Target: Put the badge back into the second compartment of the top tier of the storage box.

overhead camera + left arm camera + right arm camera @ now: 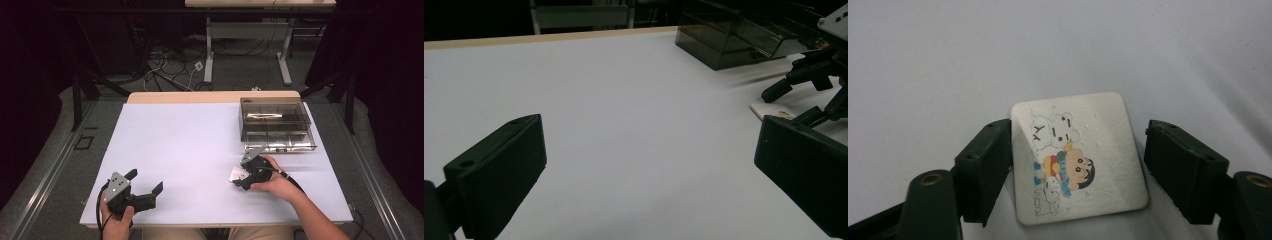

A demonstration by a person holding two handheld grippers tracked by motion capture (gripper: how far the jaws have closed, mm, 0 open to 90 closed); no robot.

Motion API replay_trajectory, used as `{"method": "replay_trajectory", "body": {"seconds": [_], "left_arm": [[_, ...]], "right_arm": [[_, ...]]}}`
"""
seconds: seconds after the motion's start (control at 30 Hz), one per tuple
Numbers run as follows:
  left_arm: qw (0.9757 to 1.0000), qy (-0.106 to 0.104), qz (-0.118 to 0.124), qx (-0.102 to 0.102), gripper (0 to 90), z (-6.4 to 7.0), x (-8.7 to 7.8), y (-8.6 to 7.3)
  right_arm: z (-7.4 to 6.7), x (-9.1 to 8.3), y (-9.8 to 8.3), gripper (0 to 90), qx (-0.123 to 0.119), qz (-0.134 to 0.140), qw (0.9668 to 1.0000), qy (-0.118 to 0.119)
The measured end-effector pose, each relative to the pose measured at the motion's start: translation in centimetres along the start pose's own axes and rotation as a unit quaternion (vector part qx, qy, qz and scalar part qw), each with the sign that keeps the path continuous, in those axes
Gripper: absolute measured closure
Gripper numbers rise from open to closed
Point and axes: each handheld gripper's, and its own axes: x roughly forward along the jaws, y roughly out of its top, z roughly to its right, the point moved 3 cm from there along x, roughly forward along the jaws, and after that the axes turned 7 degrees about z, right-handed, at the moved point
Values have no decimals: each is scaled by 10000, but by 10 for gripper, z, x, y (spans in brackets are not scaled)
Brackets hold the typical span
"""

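The card (pixel 1080 157) is a small white square with rounded corners and a cartoon child printed on it. It lies flat on the tabletop (pixel 948 60), between my right jaws.

cartoon card (pixel 1078 157) between black jaws (left touching)

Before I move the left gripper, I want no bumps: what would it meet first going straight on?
Probably nothing close: the left gripper points across bare table. The card and right gripper sit off to one side.

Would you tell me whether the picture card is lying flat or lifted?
Flat: the card rests face up on the table.
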Motion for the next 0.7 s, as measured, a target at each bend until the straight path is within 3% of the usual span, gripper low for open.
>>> {"method": "replay_trajectory", "body": {"seconds": [0.2, 0.7], "left_arm": [[10000, -3, -1, -1, 5, 0, 0, 0], [10000, 8, 4, -6, 5, 0, 0, 0]], "right_arm": [[-1, -1, 0, 324, -127, 2, 9999, 27], [-2, -5, 2, 343, 93, 41, 9999, -85]]}}
